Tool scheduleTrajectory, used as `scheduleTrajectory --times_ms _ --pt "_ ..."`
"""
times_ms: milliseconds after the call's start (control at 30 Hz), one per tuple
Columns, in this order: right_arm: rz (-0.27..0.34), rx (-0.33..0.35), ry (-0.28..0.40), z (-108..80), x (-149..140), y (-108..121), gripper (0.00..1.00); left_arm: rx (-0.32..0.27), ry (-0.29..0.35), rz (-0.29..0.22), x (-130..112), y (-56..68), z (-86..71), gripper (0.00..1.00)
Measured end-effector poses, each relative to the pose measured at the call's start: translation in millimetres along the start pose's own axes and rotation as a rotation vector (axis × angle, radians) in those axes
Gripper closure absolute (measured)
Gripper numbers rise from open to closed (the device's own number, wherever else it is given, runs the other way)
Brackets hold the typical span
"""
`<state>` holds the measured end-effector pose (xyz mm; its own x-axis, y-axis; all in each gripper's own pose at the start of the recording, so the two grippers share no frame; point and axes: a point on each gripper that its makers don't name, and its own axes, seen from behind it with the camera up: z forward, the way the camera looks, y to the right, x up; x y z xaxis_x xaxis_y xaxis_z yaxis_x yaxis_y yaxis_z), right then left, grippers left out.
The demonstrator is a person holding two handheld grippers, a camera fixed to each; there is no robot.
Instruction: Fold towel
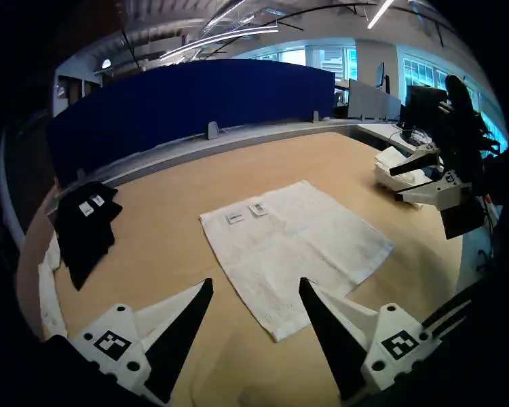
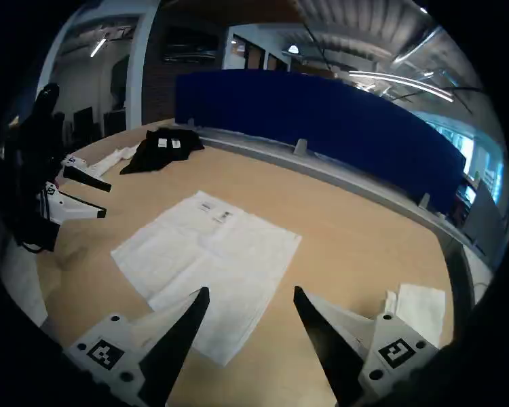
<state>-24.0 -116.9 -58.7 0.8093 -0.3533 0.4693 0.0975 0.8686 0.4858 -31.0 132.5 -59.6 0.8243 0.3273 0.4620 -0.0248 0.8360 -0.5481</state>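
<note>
The left gripper (image 1: 254, 281) has its two fingers spread wide apart with nothing between them, held over the near edge of the towel (image 1: 295, 244) and, as far as can be seen, not touching it. The right gripper (image 2: 250, 289) is spread just as wide and empty, aimed at the towel from the opposite side; it also appears farther off in the left gripper view, held in a dark-gloved hand above the table edge.

The towel is white and lies flat near the middle of the tan table (image 1: 173, 203), with faint crease lines across it but no layer clearly turned over. My reading is that the folding has not started: no edge is lifted or pinched, so every fold is left to do, beginning with a grip on two corners.

Well apart from the towel, a black cloth (image 1: 85, 224) lies crumpled toward one end of the table, a small stack of white cloths (image 1: 397, 169) sits at the other, and a blue divider (image 1: 186, 108) runs along the far side.

Two small tags (image 1: 248, 212) sit on the towel near its far edge, and two more on the black cloth; their print is too small to read. Each gripper finger carries a square black-and-white marker, a pattern and not words
</note>
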Motion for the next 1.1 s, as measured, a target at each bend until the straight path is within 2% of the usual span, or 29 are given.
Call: scheduleTrajectory --times_ms 533,867,1100 --pt "0.007 0.036 -0.101 18.6 -59.8 -14.5 0.04 -0.054 -0.14 -0.007 -58.5 19.9 20.5 0.06" --pt "0.008 0.062 -0.172 18.9 -94.5 -20.5 0.04 -0.074 -0.2 -0.006 -80.7 31.0 28.5 0.06" --pt "0.017 0.068 -0.186 21.0 -102.9 -21.2 0.04 -0.077 -0.23 -0.012 -89.3 34.4 31.0 0.06"
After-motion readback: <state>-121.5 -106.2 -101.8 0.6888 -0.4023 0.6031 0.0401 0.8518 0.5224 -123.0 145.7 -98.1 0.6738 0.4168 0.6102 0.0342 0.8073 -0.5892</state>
